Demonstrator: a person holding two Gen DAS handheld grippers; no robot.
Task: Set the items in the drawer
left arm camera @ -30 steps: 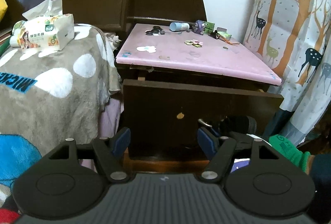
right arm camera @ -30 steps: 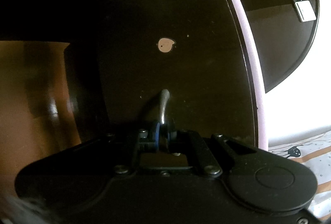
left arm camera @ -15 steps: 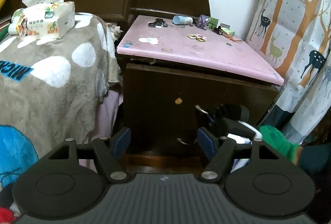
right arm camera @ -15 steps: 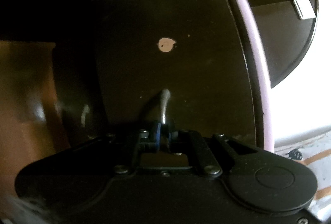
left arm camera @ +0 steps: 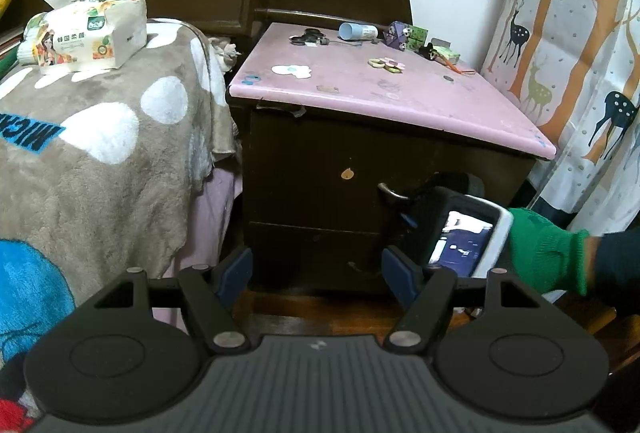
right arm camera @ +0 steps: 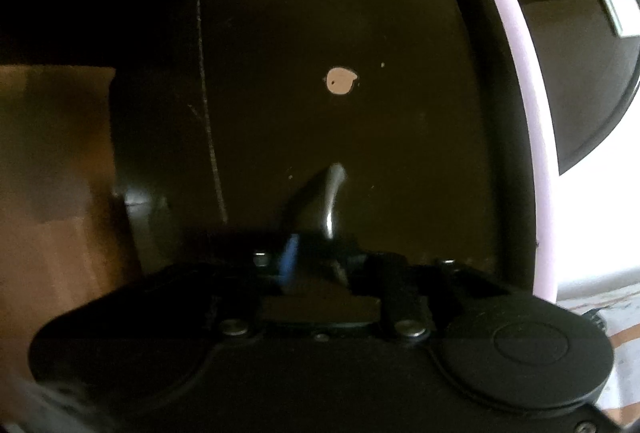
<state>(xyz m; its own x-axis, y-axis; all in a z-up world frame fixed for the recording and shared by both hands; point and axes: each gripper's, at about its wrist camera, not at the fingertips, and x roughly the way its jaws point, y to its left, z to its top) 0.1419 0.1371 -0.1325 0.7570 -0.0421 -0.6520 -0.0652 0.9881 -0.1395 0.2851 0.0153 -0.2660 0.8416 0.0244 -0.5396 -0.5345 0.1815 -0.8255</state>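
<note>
A dark wooden nightstand with a pink top (left arm camera: 400,89) stands beside the bed. Its top drawer (left arm camera: 320,185) is shut flush with the cabinet front. My right gripper (left arm camera: 404,209) is at the drawer's metal handle (left arm camera: 390,192); in the right wrist view the handle (right arm camera: 334,193) sits between its closed blue-padded fingertips (right arm camera: 290,253). My left gripper (left arm camera: 316,273) is open and empty, held back in front of the nightstand. Small items lie on the pink top: a blue cylinder (left arm camera: 357,31), a flower-shaped piece (left arm camera: 386,65), a black object (left arm camera: 309,37).
A bed with a spotted grey blanket (left arm camera: 100,153) is on the left, with a tissue pack (left arm camera: 84,41) on it. A deer-print curtain (left arm camera: 580,53) hangs on the right. A lower drawer (left arm camera: 312,253) sits under the top one. Wooden floor (right arm camera: 52,213) lies below.
The top drawer was pulled out a second ago and is now pushed shut. My right gripper moved in with the handle. The left gripper's view drew back and rose a little.
</note>
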